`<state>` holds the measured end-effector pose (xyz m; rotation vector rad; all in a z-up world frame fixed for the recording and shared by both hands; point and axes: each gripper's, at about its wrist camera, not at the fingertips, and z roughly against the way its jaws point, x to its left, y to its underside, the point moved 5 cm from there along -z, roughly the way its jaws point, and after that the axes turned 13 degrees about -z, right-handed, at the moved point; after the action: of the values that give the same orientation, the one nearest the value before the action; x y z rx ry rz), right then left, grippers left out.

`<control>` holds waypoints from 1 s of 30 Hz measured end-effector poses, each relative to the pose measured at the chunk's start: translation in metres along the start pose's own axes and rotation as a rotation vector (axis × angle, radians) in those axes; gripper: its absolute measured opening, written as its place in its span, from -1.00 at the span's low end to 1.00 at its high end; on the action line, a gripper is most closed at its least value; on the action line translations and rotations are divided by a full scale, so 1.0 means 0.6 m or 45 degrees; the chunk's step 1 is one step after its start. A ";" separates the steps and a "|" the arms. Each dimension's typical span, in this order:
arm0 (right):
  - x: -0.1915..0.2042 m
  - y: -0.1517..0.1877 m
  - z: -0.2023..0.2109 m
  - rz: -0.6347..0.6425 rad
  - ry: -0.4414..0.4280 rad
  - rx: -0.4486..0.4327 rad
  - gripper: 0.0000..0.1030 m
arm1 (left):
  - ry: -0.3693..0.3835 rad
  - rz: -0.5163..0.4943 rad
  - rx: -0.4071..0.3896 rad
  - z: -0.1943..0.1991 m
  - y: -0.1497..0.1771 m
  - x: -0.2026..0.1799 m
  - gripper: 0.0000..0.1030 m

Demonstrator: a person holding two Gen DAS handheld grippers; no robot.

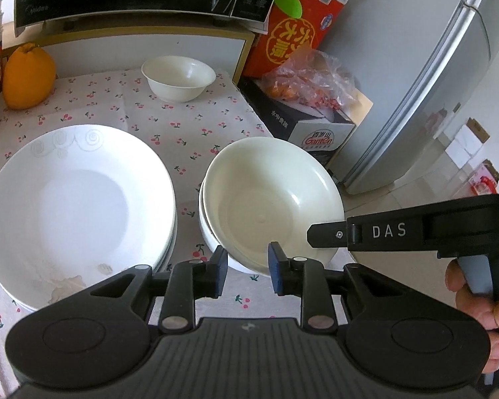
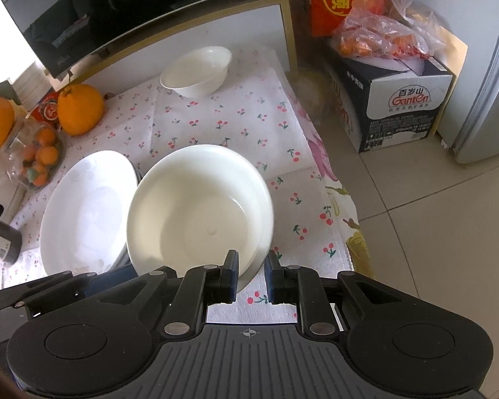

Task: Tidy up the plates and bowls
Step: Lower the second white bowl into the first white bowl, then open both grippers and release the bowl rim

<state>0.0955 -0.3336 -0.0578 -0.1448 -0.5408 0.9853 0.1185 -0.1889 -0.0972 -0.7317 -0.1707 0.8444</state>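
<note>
The top bowl (image 1: 269,196) sits nested on the stack of bowls (image 1: 216,246) at the near right of the cherry-print table (image 1: 169,123), just beside a stack of white plates (image 1: 73,206) on the left. Both hand-held grippers straddle its near rim: the left hand-held gripper (image 1: 248,266) has its pads apart with the rim between them, apparently released; the right hand-held gripper (image 2: 252,277) stands narrowly apart around the rim edge, and whether it presses I cannot tell. This looks like the end of setting that bowl down. 1 small bowl (image 1: 178,78) stands alone at the far side. Next, likely: back both off cleanly, then reach far for that bowl without tipping the stack.
</note>
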 end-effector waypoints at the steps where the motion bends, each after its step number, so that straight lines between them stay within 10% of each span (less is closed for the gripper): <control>1: 0.000 0.000 0.000 0.001 0.001 0.001 -0.66 | -0.003 -0.005 0.001 0.000 0.000 0.000 -0.51; 18: -0.011 -0.009 0.002 -0.035 -0.002 0.002 -0.60 | -0.031 -0.090 0.020 0.001 0.005 -0.005 -0.14; 30: -0.022 -0.021 0.022 -0.110 -0.047 -0.023 0.47 | 0.039 -0.119 -0.013 0.022 0.000 -0.014 0.89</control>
<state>0.0927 -0.3530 -0.0466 -0.1181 -0.5853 0.9006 0.1072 -0.1880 -0.0861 -0.7404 -0.1803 0.7435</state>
